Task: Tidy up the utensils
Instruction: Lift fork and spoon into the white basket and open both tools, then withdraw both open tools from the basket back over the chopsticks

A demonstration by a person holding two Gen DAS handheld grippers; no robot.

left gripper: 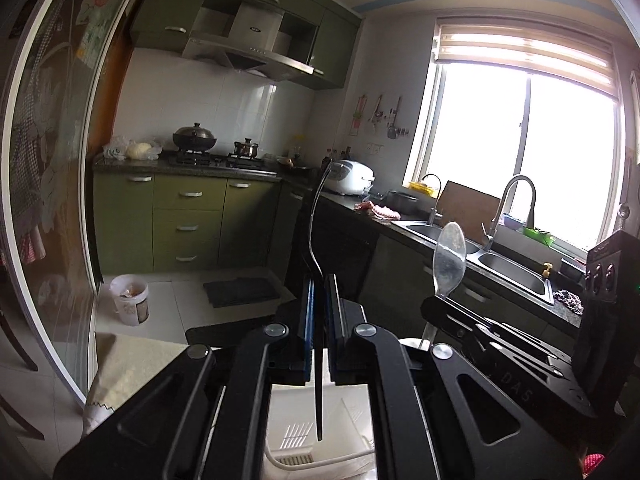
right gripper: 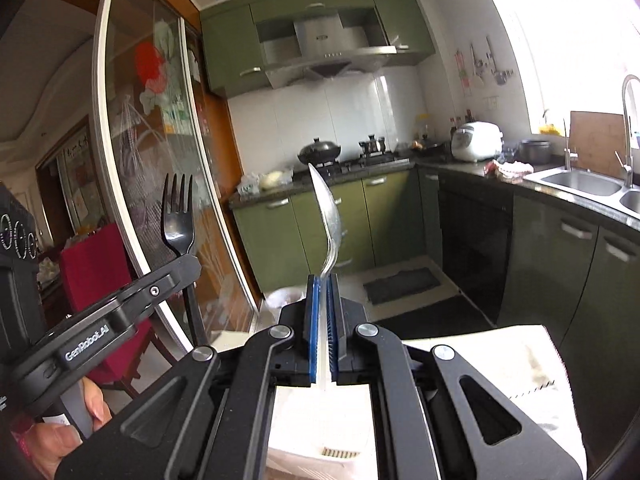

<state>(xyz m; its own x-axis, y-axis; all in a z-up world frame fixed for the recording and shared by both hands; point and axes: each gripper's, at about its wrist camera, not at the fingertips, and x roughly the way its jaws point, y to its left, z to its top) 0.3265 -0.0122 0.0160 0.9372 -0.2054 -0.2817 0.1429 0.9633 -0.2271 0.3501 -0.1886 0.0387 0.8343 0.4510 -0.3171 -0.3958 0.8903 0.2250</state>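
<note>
My left gripper (left gripper: 319,280) is shut on a black plastic fork (left gripper: 314,232), seen edge-on and pointing upward; its handle hangs below the jaws. The fork's tines also show in the right wrist view (right gripper: 178,216), held by the left gripper (right gripper: 188,262). My right gripper (right gripper: 323,280) is shut on a clear plastic spoon (right gripper: 330,216), bowl upward. The spoon also shows in the left wrist view (left gripper: 449,256), held by the right gripper (left gripper: 434,304). A white slotted plastic tray (left gripper: 316,420) lies below both grippers.
The tray (right gripper: 320,428) rests on a table with a cream cloth (right gripper: 500,364). A glass sliding door (left gripper: 48,200) stands at the left. The kitchen counter with a steel sink (left gripper: 512,272), stove and rice cooker lies ahead. A white bucket (left gripper: 130,300) stands on the floor.
</note>
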